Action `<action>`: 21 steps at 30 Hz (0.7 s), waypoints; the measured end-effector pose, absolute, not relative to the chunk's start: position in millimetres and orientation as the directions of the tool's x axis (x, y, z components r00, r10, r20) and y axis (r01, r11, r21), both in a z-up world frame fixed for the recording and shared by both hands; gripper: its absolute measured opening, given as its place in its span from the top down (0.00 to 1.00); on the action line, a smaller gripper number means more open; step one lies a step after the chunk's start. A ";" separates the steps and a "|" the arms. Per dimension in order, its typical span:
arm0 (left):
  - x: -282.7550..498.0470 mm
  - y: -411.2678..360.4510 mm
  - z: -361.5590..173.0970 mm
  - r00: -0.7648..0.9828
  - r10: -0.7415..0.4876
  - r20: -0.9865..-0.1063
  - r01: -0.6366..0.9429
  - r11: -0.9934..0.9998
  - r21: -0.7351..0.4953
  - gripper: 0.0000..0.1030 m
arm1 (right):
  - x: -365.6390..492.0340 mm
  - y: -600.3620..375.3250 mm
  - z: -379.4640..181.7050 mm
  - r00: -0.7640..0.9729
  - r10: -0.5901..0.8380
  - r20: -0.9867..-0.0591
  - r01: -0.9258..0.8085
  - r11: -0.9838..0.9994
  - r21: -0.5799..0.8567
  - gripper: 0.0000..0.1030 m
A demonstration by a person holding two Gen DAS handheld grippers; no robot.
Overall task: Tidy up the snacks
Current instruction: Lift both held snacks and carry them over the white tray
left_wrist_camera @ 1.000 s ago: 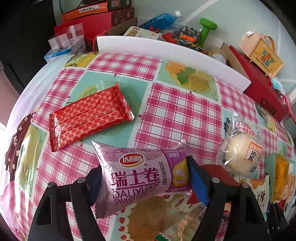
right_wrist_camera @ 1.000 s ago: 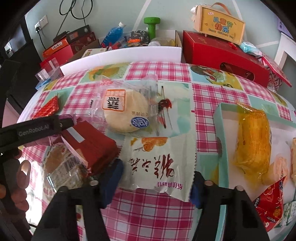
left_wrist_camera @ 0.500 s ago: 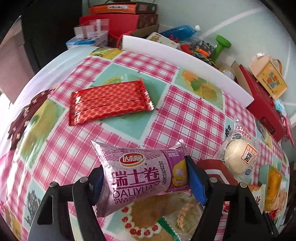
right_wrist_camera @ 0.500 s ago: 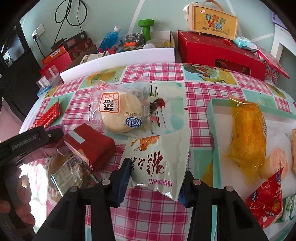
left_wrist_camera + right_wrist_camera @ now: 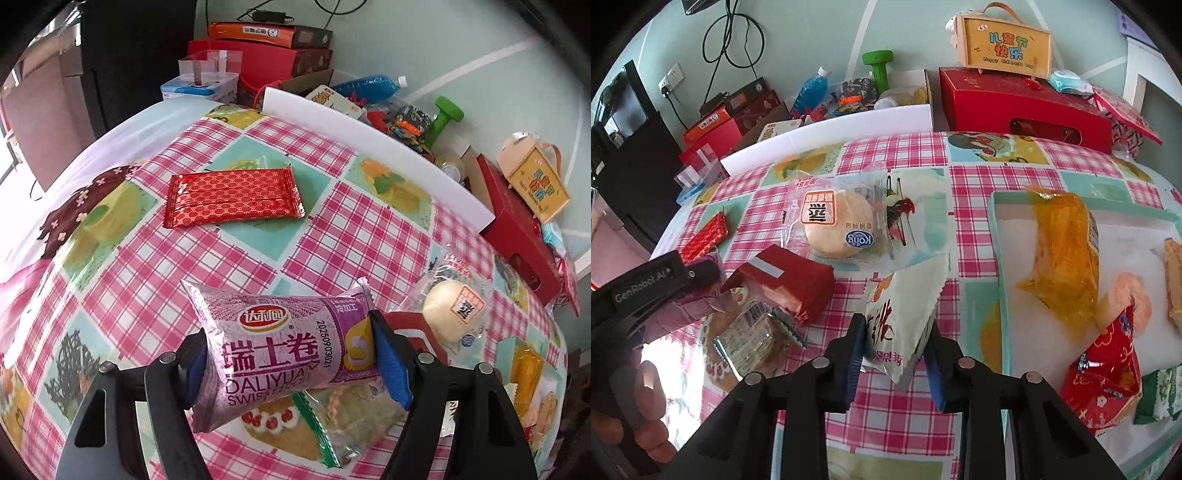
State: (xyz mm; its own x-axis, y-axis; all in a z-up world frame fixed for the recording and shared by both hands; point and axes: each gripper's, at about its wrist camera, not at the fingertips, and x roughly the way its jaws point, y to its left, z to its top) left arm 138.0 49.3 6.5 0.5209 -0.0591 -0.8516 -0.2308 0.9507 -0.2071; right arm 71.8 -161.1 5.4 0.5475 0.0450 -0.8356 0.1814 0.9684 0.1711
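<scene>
Left wrist view: the left gripper (image 5: pixel 291 354) clamps the purple Swiss roll pack (image 5: pixel 284 350) across its puffed middle, raised over the table — hard squeezing could crush the cake or let the slick film slip.

Right wrist view: the right gripper (image 5: pixel 895 356) pinches the white snack packet (image 5: pixel 901 314), crumpled and tilted; its loose upper end could snag the rim of the teal tray (image 5: pixel 999 266) at three o'clock.
</scene>
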 end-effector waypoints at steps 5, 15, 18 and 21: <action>130.3 47.7 14.7 0.545 -0.045 -0.838 -0.230 0.952 -0.201 0.26 | 64.6 -168.0 8.1 0.556 0.055 -0.829 0.195 0.961 0.194 0.77; 132.8 43.6 8.8 0.534 -0.067 -0.843 -0.226 0.949 -0.219 0.26 | 58.2 -174.9 17.5 0.582 0.078 -0.809 0.193 0.954 0.230 0.81; 131.4 45.9 12.4 0.542 -0.060 -0.838 -0.232 0.948 -0.218 0.26 | 55.6 -178.1 23.1 0.595 0.082 -0.799 0.192 0.951 0.241 0.81; 129.1 47.2 16.6 0.551 -0.067 -0.832 -0.232 0.945 -0.230 0.26 | 53.3 -181.1 26.8 0.603 0.083 -0.793 0.194 0.949 0.247 0.81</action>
State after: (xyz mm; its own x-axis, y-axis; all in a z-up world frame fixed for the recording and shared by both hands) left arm 129.1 47.2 16.6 0.5513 -0.0674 -0.8316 -0.2316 0.9452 -0.2301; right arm 53.3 -181.1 26.8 0.6030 0.0830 -0.7934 0.1939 0.9495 0.2467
